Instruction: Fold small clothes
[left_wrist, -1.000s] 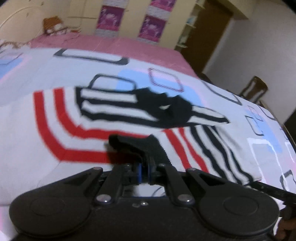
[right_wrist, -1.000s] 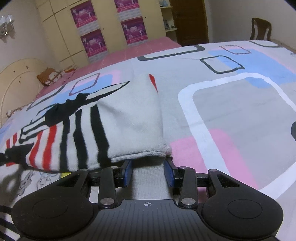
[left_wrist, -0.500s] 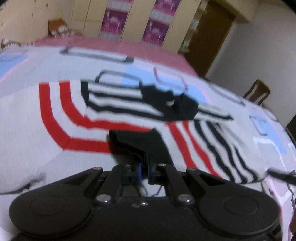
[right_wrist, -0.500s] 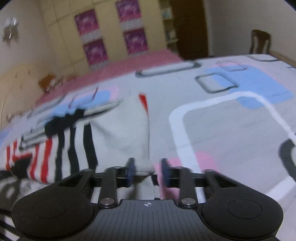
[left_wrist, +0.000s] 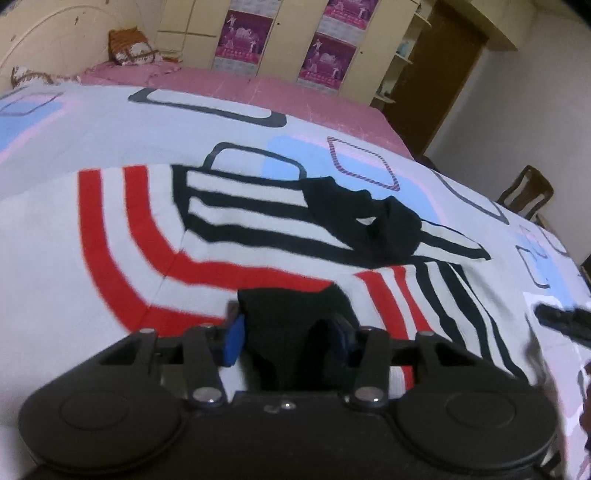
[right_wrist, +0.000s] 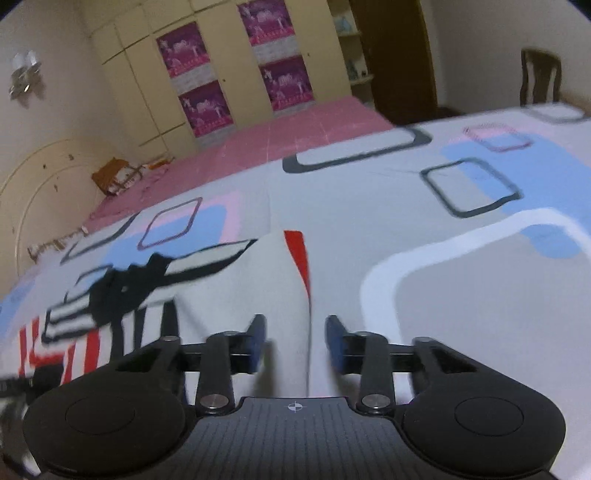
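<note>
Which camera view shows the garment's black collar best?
The left wrist view: the black collar sits mid-frame, fairly sharp, above the left gripper. The right wrist view shows it small, blurred, at the left.

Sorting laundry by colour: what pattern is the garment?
White with red and black stripes, clearest in the left wrist view.

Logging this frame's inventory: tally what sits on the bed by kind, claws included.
Striped garment: 1
Patterned bedsheet: 1
Claws, left claw and right claw: 2
Total: 4
</note>
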